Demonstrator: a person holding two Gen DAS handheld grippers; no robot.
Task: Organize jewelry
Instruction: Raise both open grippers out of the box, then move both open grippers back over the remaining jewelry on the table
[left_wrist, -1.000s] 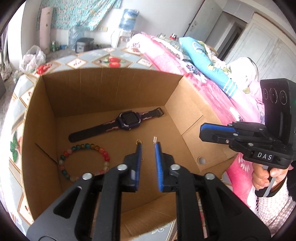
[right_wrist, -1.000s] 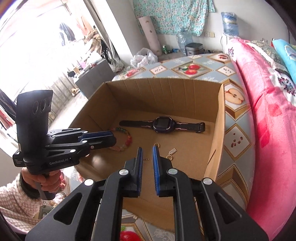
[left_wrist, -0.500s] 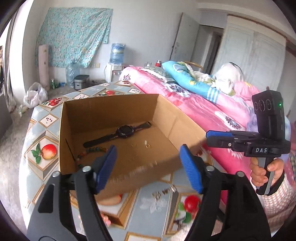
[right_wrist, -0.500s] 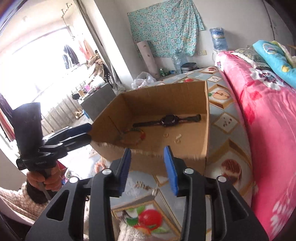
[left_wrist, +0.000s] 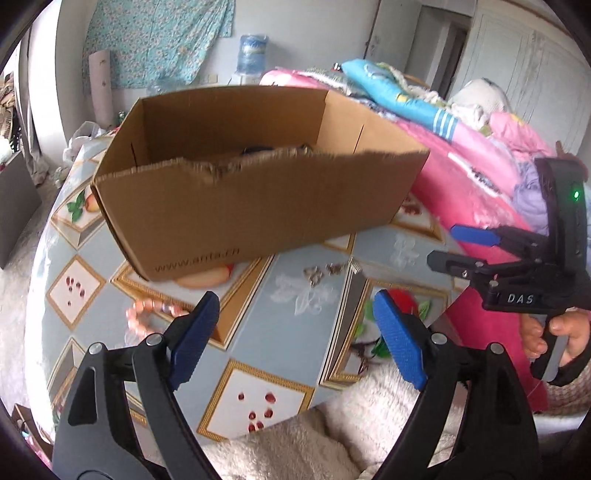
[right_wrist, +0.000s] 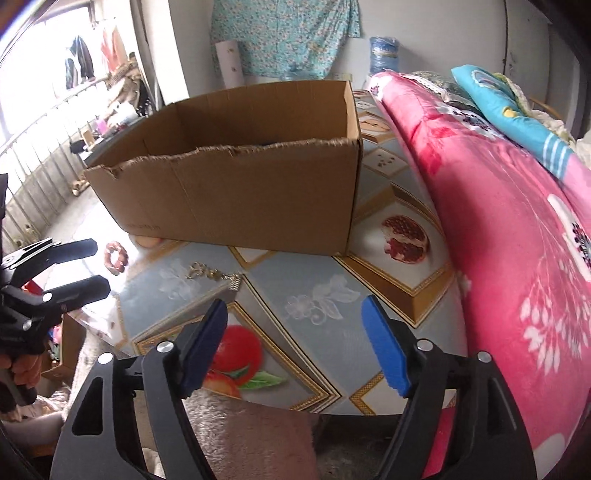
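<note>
I held both tools tilted down over worktop (right_wrist: 369, 273): left tool (left_wrist: 295, 332) & right tool (right_wrist: 295, 341) jaws opening, nothing between; pink bead bracelet (right_wrist: 115, 257) lay by box (right_wrist: 236, 195).

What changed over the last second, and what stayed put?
Both grippers pulled back out of the cardboard box toward the table's near edge. The left gripper and right gripper, nearly closed over the box floor before, are opening with nothing between the fingers. The box, the pink bead bracelet and the small metal pieces in front of it appear unmoved.
</note>
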